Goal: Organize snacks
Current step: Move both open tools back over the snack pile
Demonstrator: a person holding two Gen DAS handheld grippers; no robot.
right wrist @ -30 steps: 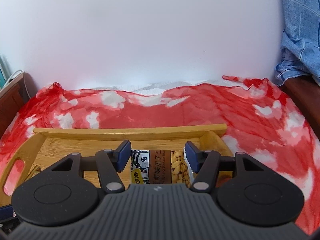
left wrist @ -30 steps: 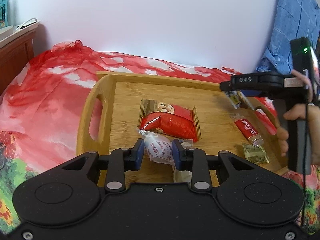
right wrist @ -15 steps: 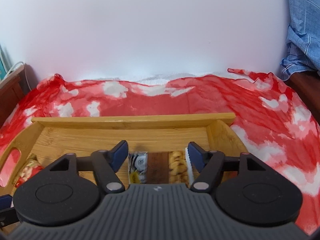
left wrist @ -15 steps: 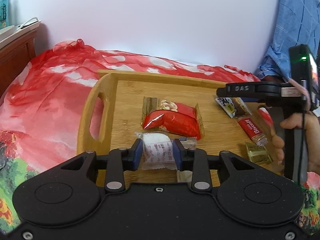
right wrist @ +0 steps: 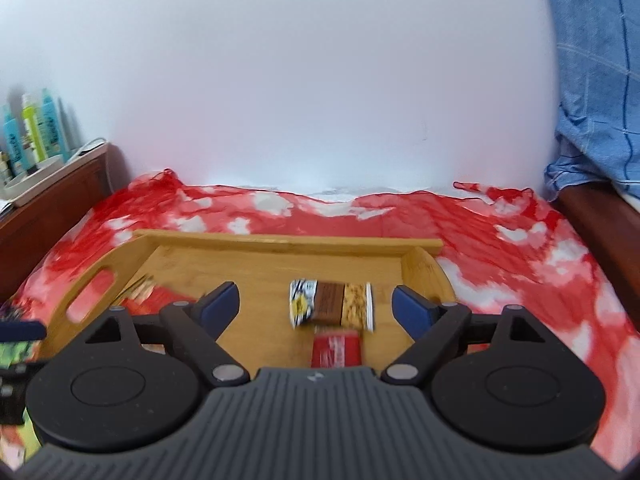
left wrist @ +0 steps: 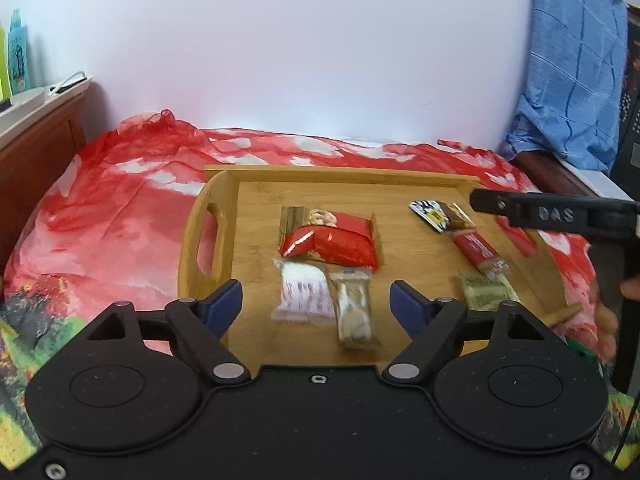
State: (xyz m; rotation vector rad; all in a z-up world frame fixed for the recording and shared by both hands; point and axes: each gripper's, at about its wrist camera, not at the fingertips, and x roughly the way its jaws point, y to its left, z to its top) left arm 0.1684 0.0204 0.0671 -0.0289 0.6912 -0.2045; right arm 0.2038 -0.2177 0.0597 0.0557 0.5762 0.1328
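A bamboo tray (left wrist: 256,196) (right wrist: 256,256) lies on the red cloth with snacks in it. In the left wrist view a white packet (left wrist: 303,295) and a clear-wrapped snack (left wrist: 354,312) lie between the opening jaws of my left gripper (left wrist: 316,300), untouched. Behind them sits a red packet (left wrist: 332,242). Further right lie a black-and-white peanut bar (left wrist: 436,216), a red Biscoff bar (left wrist: 478,250) and a green packet (left wrist: 486,294). My right gripper (right wrist: 316,302) is opening too; the peanut bar (right wrist: 332,306) and red bar (right wrist: 336,350) lie free between its fingers.
A red patterned cloth (left wrist: 112,216) covers the surface under the tray. A wooden cabinet (right wrist: 48,208) with bottles stands at the left, blue fabric (left wrist: 572,80) hangs at the right. A person's hand (left wrist: 608,316) holds the right gripper's handle near the tray's right end.
My left gripper let go of the white packet and drew back with its jaws wide. My right gripper released the peanut bar, opened and pulled back; the bar now lies on the tray.
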